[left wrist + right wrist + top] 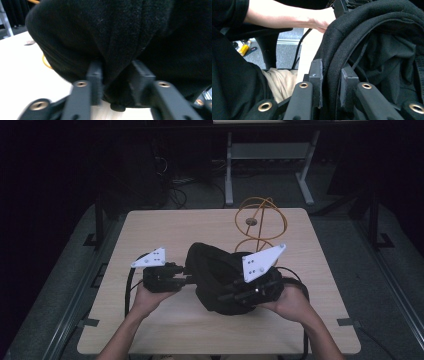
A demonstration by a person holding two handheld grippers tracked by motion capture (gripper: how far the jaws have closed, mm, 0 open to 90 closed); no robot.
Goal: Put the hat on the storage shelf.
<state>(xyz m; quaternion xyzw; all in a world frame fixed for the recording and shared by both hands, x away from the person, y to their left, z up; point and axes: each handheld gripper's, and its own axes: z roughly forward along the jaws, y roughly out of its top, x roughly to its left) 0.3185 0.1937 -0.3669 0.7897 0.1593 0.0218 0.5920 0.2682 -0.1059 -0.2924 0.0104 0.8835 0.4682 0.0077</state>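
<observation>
Pale wood table [165, 227] bears a soft, crumpled black fleece garment [215, 270], pinched by left gripper [186, 279] and right gripper [227, 296]

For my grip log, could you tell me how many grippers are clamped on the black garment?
2: the left gripper pinches the black garment at its left edge; the right gripper clamps a fold at its front right.

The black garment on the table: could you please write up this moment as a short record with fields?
item: black garment, bunched in a heap on the table
left gripper: jaws closed on a fold of the fabric at the heap's left side
right gripper: jaws clamped on a seamed edge of the fabric, at the heap's near right
behind the heap: orange wire stand made of rings, upright on the table
contact with stand: cannot tell whether the fabric touches it
</observation>
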